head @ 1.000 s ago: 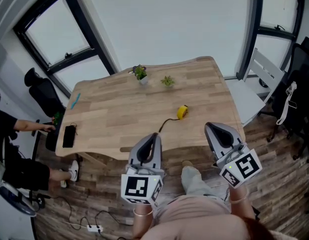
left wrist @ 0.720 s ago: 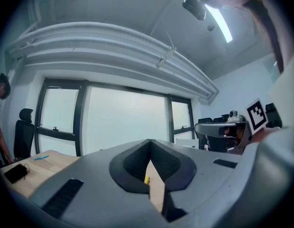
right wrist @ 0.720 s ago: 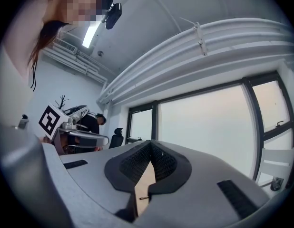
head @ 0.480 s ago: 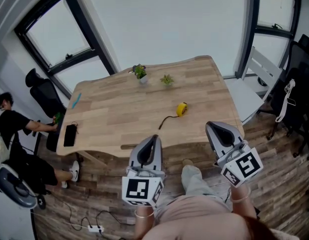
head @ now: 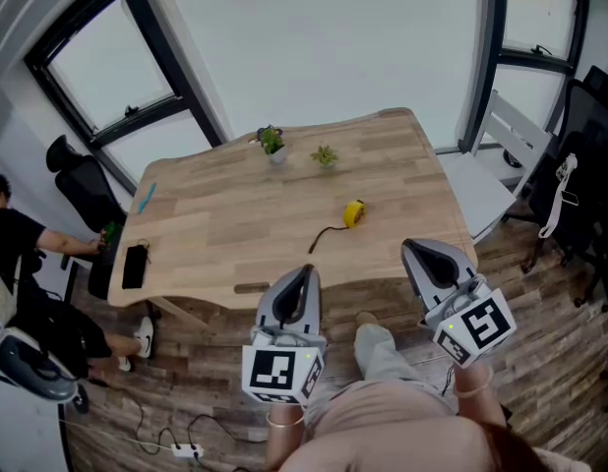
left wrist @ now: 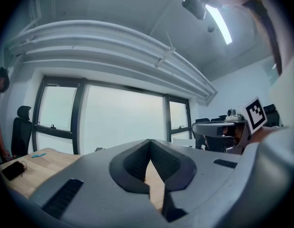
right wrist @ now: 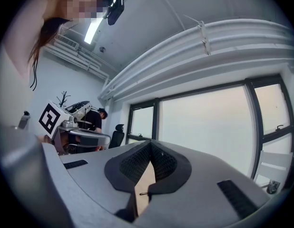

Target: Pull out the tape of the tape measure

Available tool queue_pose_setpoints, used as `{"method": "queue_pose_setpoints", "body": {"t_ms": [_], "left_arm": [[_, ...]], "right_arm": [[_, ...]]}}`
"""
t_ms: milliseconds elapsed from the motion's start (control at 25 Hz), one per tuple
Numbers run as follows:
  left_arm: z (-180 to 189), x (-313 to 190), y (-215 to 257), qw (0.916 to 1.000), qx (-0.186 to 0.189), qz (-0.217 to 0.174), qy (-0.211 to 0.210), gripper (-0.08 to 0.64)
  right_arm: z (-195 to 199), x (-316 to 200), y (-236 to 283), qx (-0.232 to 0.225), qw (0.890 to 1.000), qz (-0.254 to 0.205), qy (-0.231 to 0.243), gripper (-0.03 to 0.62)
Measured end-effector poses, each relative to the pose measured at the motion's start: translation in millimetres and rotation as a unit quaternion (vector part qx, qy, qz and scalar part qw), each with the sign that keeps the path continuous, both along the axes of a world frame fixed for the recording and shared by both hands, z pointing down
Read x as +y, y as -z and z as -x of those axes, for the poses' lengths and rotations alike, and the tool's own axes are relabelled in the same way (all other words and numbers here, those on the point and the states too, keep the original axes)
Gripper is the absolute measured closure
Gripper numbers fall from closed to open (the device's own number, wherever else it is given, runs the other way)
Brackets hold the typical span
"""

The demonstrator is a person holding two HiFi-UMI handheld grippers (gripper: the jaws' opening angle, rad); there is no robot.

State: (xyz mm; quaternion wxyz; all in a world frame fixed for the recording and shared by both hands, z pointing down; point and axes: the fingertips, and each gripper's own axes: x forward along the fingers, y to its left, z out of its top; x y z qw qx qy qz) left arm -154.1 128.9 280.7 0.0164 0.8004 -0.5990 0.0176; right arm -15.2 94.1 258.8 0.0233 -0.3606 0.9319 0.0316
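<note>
At the near edge of the desk [head: 215, 214], the left tool [head: 302, 271] and right tool [head: 414, 252] hover pressed together, empty. Pulling well would likely mean one pinning the case, the other drawing the end straight. The yellow tape measure [head: 355, 213] lies beyond, between them (a dark strip [head: 324, 236] trails from it: tape or strap, unclear).

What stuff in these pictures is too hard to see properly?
- Head view: the tape measure is too small to read; the dark strip beside it may be tape or strap.
- Head view: the person at the left is cut off by the edge.
- Head view: the flat black thing is too small to name.
- Left gripper view: the left gripper hides most of the table.
</note>
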Motion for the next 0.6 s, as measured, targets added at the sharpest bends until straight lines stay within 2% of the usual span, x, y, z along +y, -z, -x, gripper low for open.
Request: {"method": "queue_pose_setpoints", "body": {"t_ms": [600], "left_arm": [[-9.2, -6.0, -4.9, 0.9998, -0.001, 0.008, -0.015, 0.560]], "right_arm": [[-2.9, -3.5, -6.3, 0.009, 1.000, 0.009, -0.004, 0.594]]}}
